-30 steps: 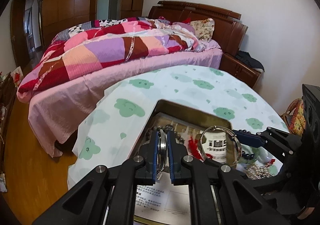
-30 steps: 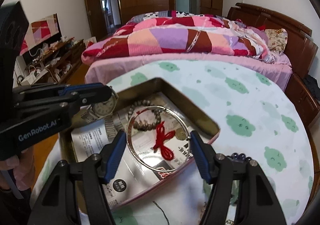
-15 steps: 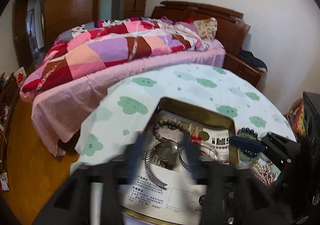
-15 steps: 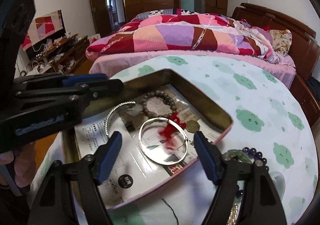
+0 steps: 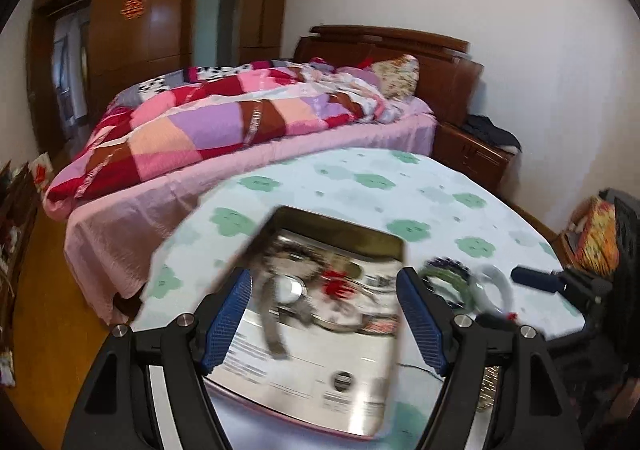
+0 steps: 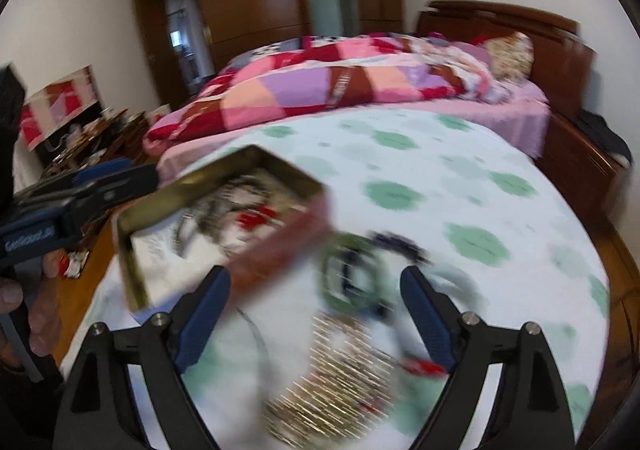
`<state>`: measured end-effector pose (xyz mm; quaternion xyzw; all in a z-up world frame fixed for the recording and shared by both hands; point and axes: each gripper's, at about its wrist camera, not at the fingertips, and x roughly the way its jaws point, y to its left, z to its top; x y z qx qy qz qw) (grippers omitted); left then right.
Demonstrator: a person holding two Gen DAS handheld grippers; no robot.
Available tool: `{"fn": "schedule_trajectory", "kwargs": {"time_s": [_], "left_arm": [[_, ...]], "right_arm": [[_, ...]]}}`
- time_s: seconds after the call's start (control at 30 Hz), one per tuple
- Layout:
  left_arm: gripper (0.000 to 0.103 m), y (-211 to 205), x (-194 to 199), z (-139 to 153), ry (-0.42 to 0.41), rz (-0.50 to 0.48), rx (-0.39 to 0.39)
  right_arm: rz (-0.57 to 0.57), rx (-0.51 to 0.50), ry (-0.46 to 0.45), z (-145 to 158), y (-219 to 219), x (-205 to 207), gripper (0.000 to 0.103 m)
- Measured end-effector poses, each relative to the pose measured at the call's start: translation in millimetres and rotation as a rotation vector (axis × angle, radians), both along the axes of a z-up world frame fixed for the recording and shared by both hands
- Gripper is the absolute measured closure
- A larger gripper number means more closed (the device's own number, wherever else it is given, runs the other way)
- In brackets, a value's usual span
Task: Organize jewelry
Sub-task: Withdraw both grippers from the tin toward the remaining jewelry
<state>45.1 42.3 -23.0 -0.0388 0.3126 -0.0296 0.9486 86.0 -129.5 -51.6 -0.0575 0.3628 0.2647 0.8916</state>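
1. Jewelry sits in two places: several pieces lie inside the open metal tin (image 5: 352, 234), among them a watch (image 5: 288, 292) and something with a red tassel (image 5: 334, 286), all too blurred to sort out further.
2. On the cloud-print tablecloth (image 6: 460, 185), just right of the tin, I make out a green beaded bracelet (image 6: 352, 278), a dark beaded strand (image 6: 400, 246) and a heap of gold chain (image 6: 340, 370).
3. My left gripper (image 5: 324, 318) hangs over the tin with its fingers spread wide and nothing between them.
4. My right gripper (image 6: 316, 310) is spread too, empty, framing the green bracelet and the gold heap on the cloth.
5. I judge this to be the gap between placements: both tools free, loose pieces not yet in the tin.
6. Next I would lower the right gripper onto the green bracelet, pinch one side of its loop, and lift without snagging the dark strand that touches it.
7. Both views are smeared, so I would steady before closing.
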Motion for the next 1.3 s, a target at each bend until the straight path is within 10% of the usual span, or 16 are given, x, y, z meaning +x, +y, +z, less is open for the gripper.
{"fn": "schedule_trajectory", "kwargs": {"time_s": [0.53,0.7,0.9,1.07,1.3], "left_arm": [[0.03,-88.9,-5.0,-35.2,0.109,-0.201,0.084],[0.059,-103.6,6.9,-55.7,0.193,-0.247,0.089],[0.064,-113.8,12.9,-68.7,0.246,-0.299,0.053],[0.1,-114.6,17.1,-71.1,0.257,-0.338,-0.006],[0.103,-105.5,-6.8,-40.0,0.141,-0.316,0.003]], "right_arm": [[-0.221,-0.02,0.051,-30.5,-80.4,-2.4,0.013],[-0.222,-0.015,0.052,-35.9,-83.9,-5.3,0.013],[-0.229,-0.013,0.052,-38.9,-87.6,-6.9,0.013],[-0.223,-0.032,0.033,-39.0,-83.9,-10.2,0.013],[-0.213,-0.021,0.043,-39.8,-85.2,-9.1,0.013]]}}
